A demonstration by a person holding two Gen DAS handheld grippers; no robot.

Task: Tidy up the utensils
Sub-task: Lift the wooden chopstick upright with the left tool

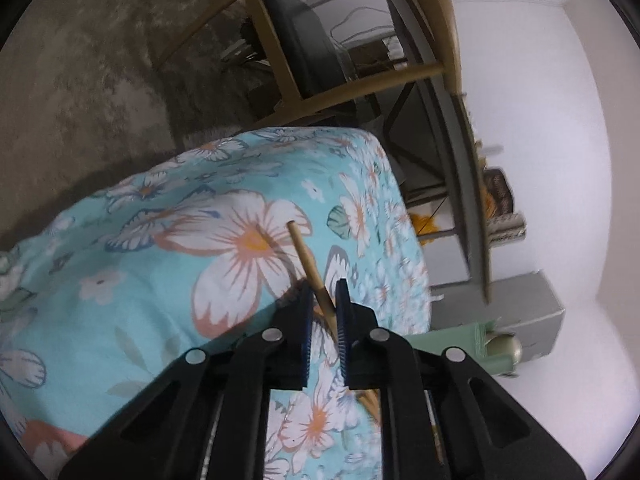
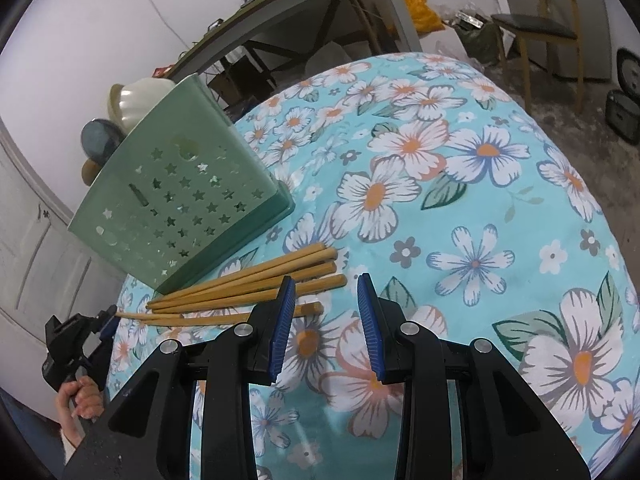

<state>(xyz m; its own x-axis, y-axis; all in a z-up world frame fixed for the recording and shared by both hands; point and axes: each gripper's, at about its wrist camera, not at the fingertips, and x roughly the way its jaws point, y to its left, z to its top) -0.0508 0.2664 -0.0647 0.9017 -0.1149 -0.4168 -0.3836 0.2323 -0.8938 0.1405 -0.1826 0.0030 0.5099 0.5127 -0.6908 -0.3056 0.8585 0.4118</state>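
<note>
The left gripper (image 1: 325,294) is clenched on one chopstick (image 1: 310,264), its tip pointing to 11 o'clock over the flowery tablecloth (image 1: 140,248). The right gripper (image 2: 326,288) hangs released, holding nothing. More chopsticks (image 2: 248,284) lie at its 10 o'clock, just beside the green holder (image 2: 176,196).

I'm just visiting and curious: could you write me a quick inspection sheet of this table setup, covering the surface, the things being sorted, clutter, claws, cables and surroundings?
Surface: floral tablecloth, turquoise, covering the table.
Job's things: wooden chopsticks lying in a loose bunch beside a green star-punched utensil holder; ladle-like utensils behind the holder, hard to identify.
Clutter: nothing seen on the cloth.
Claws: left claw shut on one chopstick; right claw open, empty, hovering by the chopstick ends.
Cables: a thin wire on the wall.
Surroundings: wooden chair, long desk, orange bag, bare floor.
</note>
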